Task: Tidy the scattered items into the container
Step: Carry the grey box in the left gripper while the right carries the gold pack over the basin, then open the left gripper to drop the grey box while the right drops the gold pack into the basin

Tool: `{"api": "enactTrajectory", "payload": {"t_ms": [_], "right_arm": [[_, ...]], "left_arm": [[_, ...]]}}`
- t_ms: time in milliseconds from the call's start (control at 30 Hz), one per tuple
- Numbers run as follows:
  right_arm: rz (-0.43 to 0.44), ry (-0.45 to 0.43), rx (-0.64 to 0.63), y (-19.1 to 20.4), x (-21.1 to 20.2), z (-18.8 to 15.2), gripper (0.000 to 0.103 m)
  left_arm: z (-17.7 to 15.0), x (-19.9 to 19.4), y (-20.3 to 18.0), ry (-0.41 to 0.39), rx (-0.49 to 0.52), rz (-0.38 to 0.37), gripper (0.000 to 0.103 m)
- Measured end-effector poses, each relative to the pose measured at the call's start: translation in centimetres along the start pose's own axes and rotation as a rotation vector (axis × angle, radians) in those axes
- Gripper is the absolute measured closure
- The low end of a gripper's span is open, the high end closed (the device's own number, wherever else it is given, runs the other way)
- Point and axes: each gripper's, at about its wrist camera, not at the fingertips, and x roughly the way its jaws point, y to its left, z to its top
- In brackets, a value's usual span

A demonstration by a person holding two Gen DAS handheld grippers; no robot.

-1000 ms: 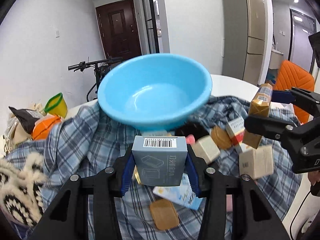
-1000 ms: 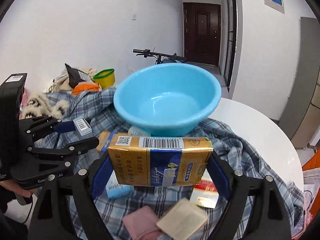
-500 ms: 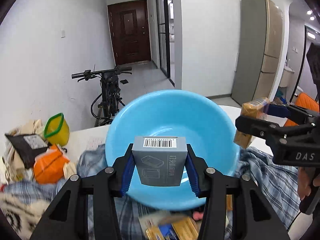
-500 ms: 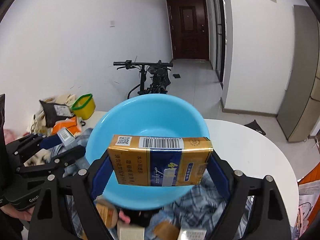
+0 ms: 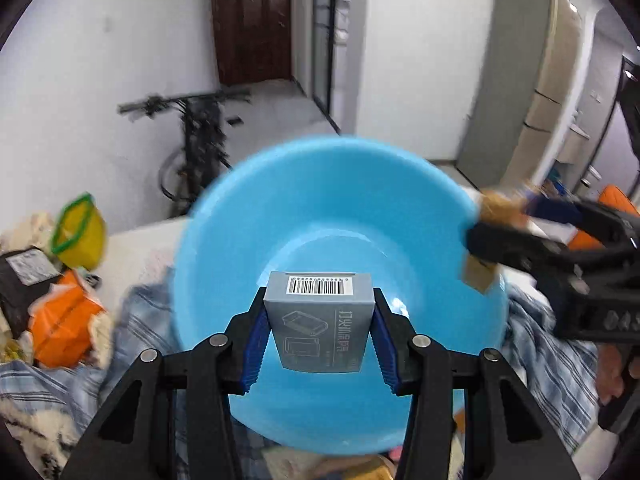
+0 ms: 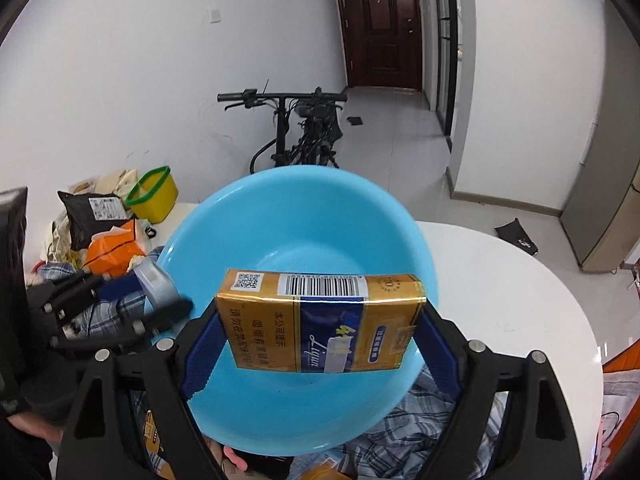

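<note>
A big blue bowl (image 5: 340, 216) sat on a blue checked cloth (image 6: 424, 408) that lay over a round white table (image 6: 500, 280). The bowl was the place for the scattered things, and its inside looked bare.

Two small boxes hung above it. The left gripper (image 5: 320, 332) was squeezed tight on a little grey box (image 5: 320, 320) with a barcode on top. Its blue pads (image 5: 256, 344) pressed on both sides of the box, which was held over the middle of the bowl. The right gripper (image 6: 320, 344) was spread much wider, because it held a longer gold and blue box (image 6: 320, 320) by its two short ends. That box was also over the bowl, with its barcode edge facing up.

From the right gripper's camera, the left gripper reached in from the left, over the bowl's rim. From the left gripper's camera, the right gripper came in from the right, looking blurry.

A few more small packs peeked out on the cloth under the near edge of the bowl.

Farther off on the table stood a yellow tub (image 6: 154, 194) with a green rim, an orange bag (image 6: 112, 250) and a black packet (image 6: 96, 212). A black bike (image 6: 304, 128) leaned by the white wall, and a dark brown door (image 6: 380, 24) was at the end of the hall.
</note>
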Motion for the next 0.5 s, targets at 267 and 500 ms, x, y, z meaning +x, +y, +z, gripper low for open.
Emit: {"api": "enactTrajectory", "payload": {"t_ms": [267, 500], "right_arm": [[-0.027, 0.013, 0.012, 0.6, 1.6, 1.4, 0.018], [-0.045, 0.043, 0.008, 0.5, 2.4, 0.9, 0.018]], "left_arm": [[-1.3, 1.9, -2.5, 0.023, 0.048, 0.013, 0.054], [-1.7, 3.0, -2.3, 0.034, 0.049, 0.045, 0.054]]}}
